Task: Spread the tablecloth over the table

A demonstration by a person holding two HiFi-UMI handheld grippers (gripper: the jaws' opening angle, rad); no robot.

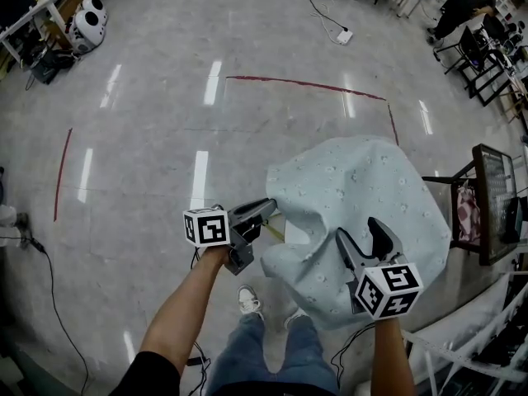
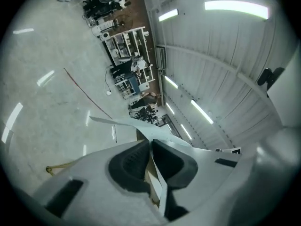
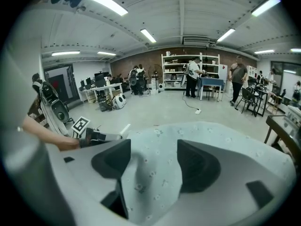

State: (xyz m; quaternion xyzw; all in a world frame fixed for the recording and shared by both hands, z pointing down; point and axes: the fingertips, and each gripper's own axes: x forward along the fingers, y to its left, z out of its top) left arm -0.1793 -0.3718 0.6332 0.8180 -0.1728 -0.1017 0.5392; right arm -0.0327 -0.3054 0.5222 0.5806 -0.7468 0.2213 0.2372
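Grey floor (image 1: 165,97) all round; left tongs (image 1: 266,209) clenched on cloth (image 1: 363,180) edge, likely to pull it flat; right tongs (image 1: 359,231) spread astride a fold, gripping nothing yet.

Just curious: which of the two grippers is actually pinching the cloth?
The left gripper: its jaws are shut on the edge of the tablecloth. The right gripper has its jaws apart over it.

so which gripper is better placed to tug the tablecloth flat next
Left. The left gripper is shut on an edge of the tablecloth, while the right gripper hangs open over the cloth, pressing on nothing.
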